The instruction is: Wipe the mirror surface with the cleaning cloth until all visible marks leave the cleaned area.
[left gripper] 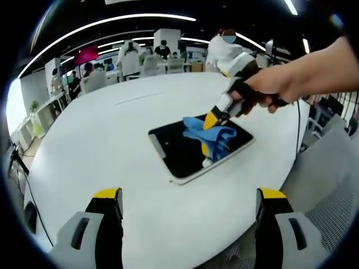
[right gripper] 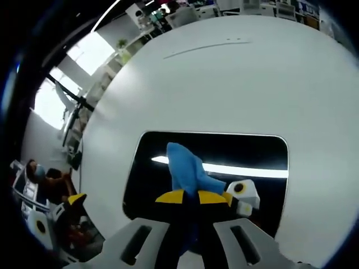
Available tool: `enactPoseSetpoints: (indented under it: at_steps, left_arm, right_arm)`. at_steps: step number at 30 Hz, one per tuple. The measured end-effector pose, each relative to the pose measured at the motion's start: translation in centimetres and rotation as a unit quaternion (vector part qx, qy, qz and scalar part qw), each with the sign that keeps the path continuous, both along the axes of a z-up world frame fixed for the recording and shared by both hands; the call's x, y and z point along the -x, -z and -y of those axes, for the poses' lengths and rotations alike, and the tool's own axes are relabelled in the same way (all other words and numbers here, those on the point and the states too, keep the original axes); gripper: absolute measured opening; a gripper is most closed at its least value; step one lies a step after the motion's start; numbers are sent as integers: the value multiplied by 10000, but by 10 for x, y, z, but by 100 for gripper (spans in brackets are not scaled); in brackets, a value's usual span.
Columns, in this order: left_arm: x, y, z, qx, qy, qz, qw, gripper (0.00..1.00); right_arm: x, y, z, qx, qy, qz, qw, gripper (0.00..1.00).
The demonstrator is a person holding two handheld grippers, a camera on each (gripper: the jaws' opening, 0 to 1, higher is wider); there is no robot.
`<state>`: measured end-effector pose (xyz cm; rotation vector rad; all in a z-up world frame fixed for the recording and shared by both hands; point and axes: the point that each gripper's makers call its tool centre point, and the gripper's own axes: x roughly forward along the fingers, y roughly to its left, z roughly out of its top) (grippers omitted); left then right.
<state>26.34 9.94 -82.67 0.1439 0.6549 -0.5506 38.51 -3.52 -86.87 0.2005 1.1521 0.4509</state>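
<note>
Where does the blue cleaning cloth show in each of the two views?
Left gripper view: the blue cleaning cloth lies right of centre on the dark mirror, pinched by the right gripper reaching in from the right.
Right gripper view: the cloth sits low centre, rising from the shut jaws over the mirror.
Shared landmark: the mirror on the white table.

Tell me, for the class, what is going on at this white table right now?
A person is wiping a mirror that lies flat on the white table. The right gripper is shut on a blue cleaning cloth and presses it onto the dark glass. The person's hand holds that gripper from the right. The left gripper hangs open over the table's near edge, touching nothing. Whether any marks remain on the glass cannot be told.
</note>
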Motion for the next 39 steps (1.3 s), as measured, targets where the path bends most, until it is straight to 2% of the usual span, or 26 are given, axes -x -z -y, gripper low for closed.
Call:
enactPoseSetpoints:
  at_steps: [8, 27, 39]
  left_arm:
    - [0, 0, 0, -16, 4, -6, 10000, 99]
    - [0, 1, -1, -77, 2, 8, 10000, 99]
    - [0, 1, -1, -58, -33, -23, 10000, 99]
  right_arm:
    - [1, 0, 12, 68, 17, 32, 10000, 2]
    - [3, 1, 58, 240, 195, 73, 9995, 2]
    - [5, -1, 69, 286, 154, 83, 9994, 2]
